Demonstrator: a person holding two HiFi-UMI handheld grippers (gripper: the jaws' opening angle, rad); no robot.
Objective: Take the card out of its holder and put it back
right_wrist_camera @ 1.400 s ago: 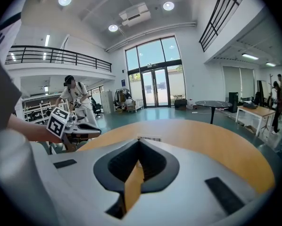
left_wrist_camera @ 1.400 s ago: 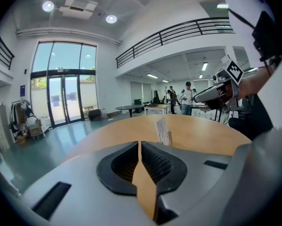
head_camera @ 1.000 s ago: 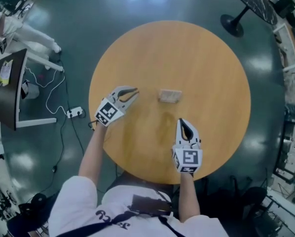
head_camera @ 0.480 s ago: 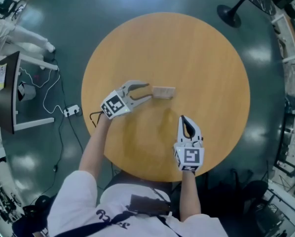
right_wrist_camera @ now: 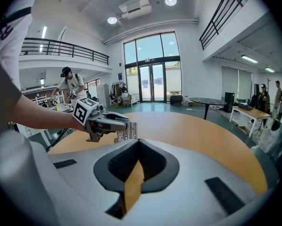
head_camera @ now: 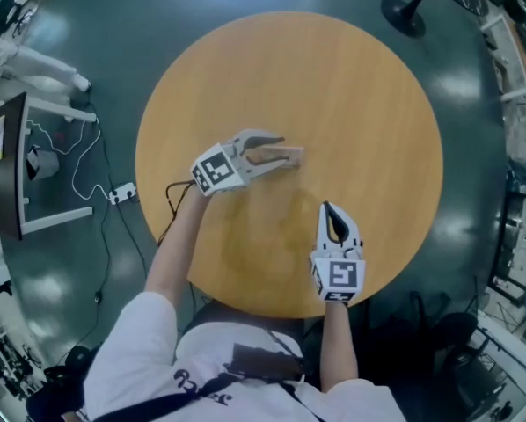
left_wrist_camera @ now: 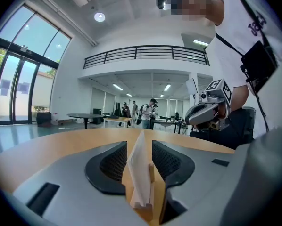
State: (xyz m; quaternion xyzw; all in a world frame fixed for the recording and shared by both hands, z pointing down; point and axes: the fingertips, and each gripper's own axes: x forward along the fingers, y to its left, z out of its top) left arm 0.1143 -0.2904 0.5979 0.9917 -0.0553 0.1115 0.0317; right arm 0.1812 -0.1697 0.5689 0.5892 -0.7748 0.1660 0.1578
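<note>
A white card (head_camera: 291,155) stands upright in a small wooden holder (left_wrist_camera: 145,212) near the middle of the round wooden table (head_camera: 360,104). My left gripper (head_camera: 276,152) reaches in from the left with its jaws open on either side of the card. In the left gripper view the card (left_wrist_camera: 140,173) is edge-on between the two pads, with a gap on each side. My right gripper (head_camera: 326,209) rests nearer the table's front edge, shut and empty, pointing toward the card (right_wrist_camera: 127,131). The left gripper (right_wrist_camera: 124,123) also shows in the right gripper view.
A cable and power strip (head_camera: 122,193) lie on the dark floor left of the table, beside a dark desk (head_camera: 3,165). A stand's round base (head_camera: 402,16) sits at the upper right. Several people stand far off in the hall.
My left gripper has moved right to the card and its jaws have spread, now straddling the card. The right gripper has hardly moved.
</note>
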